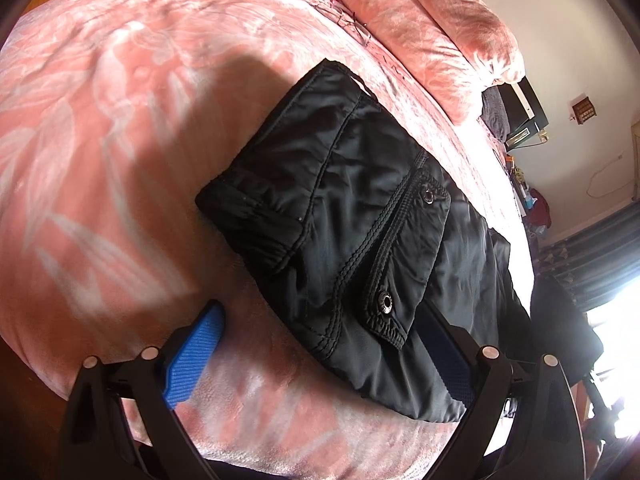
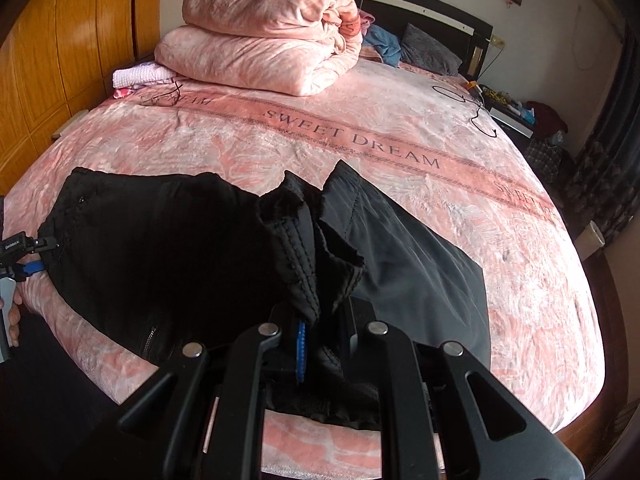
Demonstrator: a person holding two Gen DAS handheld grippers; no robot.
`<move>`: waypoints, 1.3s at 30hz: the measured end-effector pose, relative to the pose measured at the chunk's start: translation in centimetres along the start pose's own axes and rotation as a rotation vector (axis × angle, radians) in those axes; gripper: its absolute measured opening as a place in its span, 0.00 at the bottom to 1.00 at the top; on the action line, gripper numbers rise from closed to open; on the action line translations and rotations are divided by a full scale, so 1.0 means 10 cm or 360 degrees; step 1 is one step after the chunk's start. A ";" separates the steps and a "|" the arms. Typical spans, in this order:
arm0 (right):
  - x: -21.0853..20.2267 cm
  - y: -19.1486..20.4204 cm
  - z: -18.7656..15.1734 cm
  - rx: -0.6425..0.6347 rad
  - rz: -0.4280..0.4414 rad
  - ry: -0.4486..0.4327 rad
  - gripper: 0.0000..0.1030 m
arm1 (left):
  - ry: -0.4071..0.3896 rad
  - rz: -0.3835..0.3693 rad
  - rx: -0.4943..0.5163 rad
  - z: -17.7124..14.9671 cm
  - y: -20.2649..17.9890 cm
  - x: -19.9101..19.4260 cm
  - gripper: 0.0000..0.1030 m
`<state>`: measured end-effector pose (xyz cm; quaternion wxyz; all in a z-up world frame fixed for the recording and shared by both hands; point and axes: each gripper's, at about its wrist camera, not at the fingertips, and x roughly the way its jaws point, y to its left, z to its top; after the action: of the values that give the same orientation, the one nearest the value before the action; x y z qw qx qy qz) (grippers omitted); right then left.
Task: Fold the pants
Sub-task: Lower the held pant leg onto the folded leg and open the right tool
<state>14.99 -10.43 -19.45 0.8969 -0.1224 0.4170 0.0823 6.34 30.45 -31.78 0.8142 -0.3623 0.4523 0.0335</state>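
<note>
Right wrist view: right gripper (image 2: 320, 344) at lower centre, black fingers nearly closed, clamped on a bunched fold of the black shiny padded pants (image 2: 180, 248), blue ribbed pad (image 2: 301, 354) pressed against the cloth. Pinched cloth lifted into a ridge at mid-frame, stitched seams showing; rest of the garment spread left and right across the pink velvety bedspread printed "SWEET DREAM" (image 2: 360, 140). At far left edge, left gripper (image 2: 40, 254) against the pants' waist end, one finger above the cloth and a blue pad below, held by a hand (image 2: 14, 312). Further up, folded pink quilt (image 2: 264, 44) stacked near the dark headboard (image 2: 420, 8); orange wooden wardrobe (image 2: 60, 40) at upper left.

Left wrist view: left gripper (image 1: 324, 344) at bottom, fingers spread wide apart, blue ribbed pad (image 1: 196, 356) at left resting on the bedspread (image 1: 100, 120), right finger over the pants (image 1: 340, 200) edge; no clamping visible. Pants at centre, flap pocket with two metal snaps (image 1: 386, 303) facing up.
</note>
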 end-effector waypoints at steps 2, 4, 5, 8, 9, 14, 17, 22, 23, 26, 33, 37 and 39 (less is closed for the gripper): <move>0.03 0.07 -0.04 -0.0021 0.0001 0.0013 0.11 | 0.0002 -0.0005 0.0000 0.00 0.01 0.00 0.94; 0.06 0.14 -0.07 -0.0059 -0.0020 0.0019 0.11 | 0.0002 -0.0011 -0.0001 -0.01 0.02 -0.01 0.94; 0.08 0.17 -0.09 -0.0071 -0.0028 0.0021 0.11 | 0.0002 -0.0014 -0.0002 -0.01 0.02 -0.01 0.94; 0.15 0.27 -0.12 -0.0117 -0.0067 0.0028 0.11 | 0.0001 -0.0020 -0.0005 -0.01 0.03 -0.02 0.94; 0.17 0.31 -0.13 -0.0145 -0.0089 0.0027 0.11 | 0.0001 -0.0019 -0.0006 -0.01 0.03 -0.02 0.94; 0.37 0.59 -0.28 -0.0308 -0.0159 0.0058 0.11 | -0.0002 -0.0021 -0.0007 -0.01 0.03 -0.02 0.94; 0.50 0.75 -0.39 -0.0404 -0.0187 0.0074 0.11 | -0.0006 -0.0032 -0.0017 -0.01 0.04 -0.03 0.94; 0.68 0.88 -0.53 -0.0478 -0.0155 0.0129 0.28 | -0.0003 -0.0041 -0.0018 -0.02 0.05 -0.03 0.94; 0.70 0.90 -0.55 -0.0483 -0.0125 0.0140 0.32 | -0.0003 -0.0043 -0.0019 -0.02 0.05 -0.03 0.94; 0.64 0.95 -0.56 -0.0468 0.0008 0.0131 0.57 | -0.0005 -0.0054 -0.0024 -0.01 0.06 -0.03 0.94; 0.15 0.55 -0.29 -0.0034 0.0483 0.0065 0.72 | -0.0013 -0.0107 -0.0052 -0.01 0.12 -0.06 0.94; 0.27 0.30 -0.19 0.0206 0.0389 0.0177 0.71 | -0.0022 -0.0136 -0.0071 -0.01 0.13 -0.06 0.94; 0.37 0.36 -0.18 0.0172 0.0315 0.0230 0.65 | -0.0021 -0.0149 -0.0076 -0.01 0.15 -0.07 0.94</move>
<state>15.14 -7.36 -24.02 0.8573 -0.0377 0.4944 0.1387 5.28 31.62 -32.13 0.8090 -0.4022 0.4286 0.0087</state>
